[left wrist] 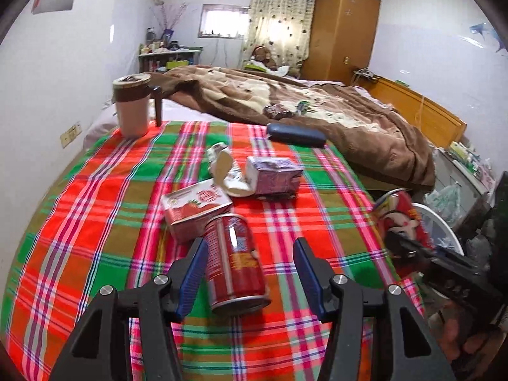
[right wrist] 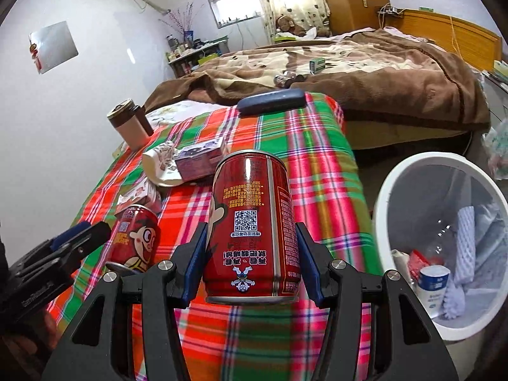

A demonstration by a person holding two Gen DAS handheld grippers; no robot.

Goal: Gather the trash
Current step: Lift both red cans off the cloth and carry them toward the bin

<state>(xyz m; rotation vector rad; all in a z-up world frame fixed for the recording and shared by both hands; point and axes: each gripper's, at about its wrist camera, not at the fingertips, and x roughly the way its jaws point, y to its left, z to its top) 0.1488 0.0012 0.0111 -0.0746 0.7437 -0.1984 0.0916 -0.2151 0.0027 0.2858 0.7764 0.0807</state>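
Observation:
My right gripper [right wrist: 251, 227] is shut on an upright red drink can [right wrist: 250, 228], held above the plaid cloth just left of the white trash bin [right wrist: 384, 197]. The left wrist view shows this held can [left wrist: 400, 212] at the bed's right edge. A second red can [left wrist: 235, 260] lies on the cloth under my left gripper [left wrist: 250, 243]. It rests against the left pad, and a gap shows at the right pad. The left jaws are open. Beyond lie a strawberry carton [left wrist: 197, 209], a purple carton [left wrist: 274, 174] and a crumpled white paper cup [left wrist: 228, 174].
A lidded mug [left wrist: 131, 104] stands at the cloth's far left corner, and a dark blue case [left wrist: 295, 135] lies at its far edge. A brown blanket [left wrist: 349, 117] covers the bed behind. The bin holds a paper cup [right wrist: 433, 285] and foam netting [right wrist: 465, 238].

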